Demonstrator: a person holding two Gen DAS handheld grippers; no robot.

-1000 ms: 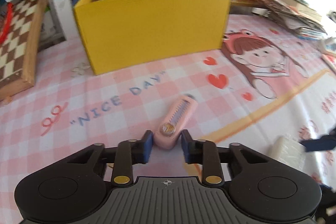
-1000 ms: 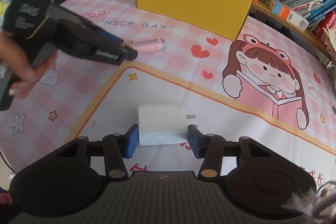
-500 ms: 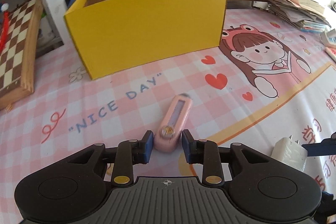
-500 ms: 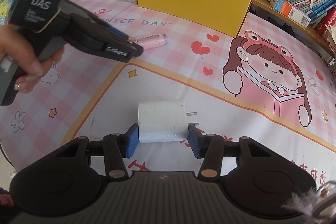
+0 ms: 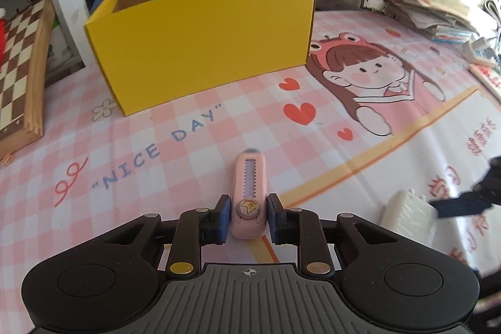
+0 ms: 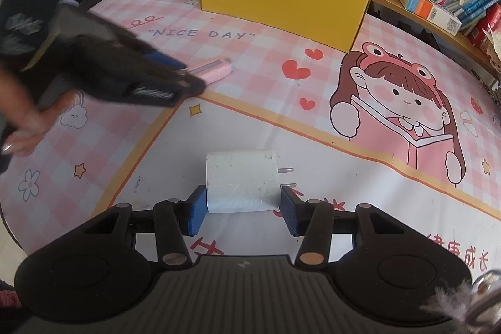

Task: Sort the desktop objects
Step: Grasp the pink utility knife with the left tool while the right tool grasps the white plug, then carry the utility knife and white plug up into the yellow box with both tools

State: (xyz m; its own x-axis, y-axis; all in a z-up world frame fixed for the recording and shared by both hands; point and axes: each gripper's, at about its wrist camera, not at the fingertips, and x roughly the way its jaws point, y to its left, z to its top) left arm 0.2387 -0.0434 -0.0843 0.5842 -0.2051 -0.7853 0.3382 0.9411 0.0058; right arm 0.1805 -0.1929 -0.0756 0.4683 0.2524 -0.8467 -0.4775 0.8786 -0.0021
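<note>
**Already straddled: each tool has its object between the pads**

Squarely ahead of the left gripper (image 5: 246,218) lies the pink utility knife (image 5: 249,196), its long axis running straight away from the tool toward the yellow box (image 5: 200,43) at the far edge of the desk mat (image 5: 360,165). The butt end with the star button sits between the blue pads (image 5: 223,218), which flank it closely; whether they press it or stand just off I cannot tell.

The right gripper (image 6: 243,210) frames the white charger (image 6: 241,180) in like fashion: jaws parted, the left pad at the body's side, the right one a little clear. The charger's prongs point right, across the jaw line.

Each object is nearest its own tool, near the mat's front edge. Closing and lifting toward the box looks like the next call.
</note>
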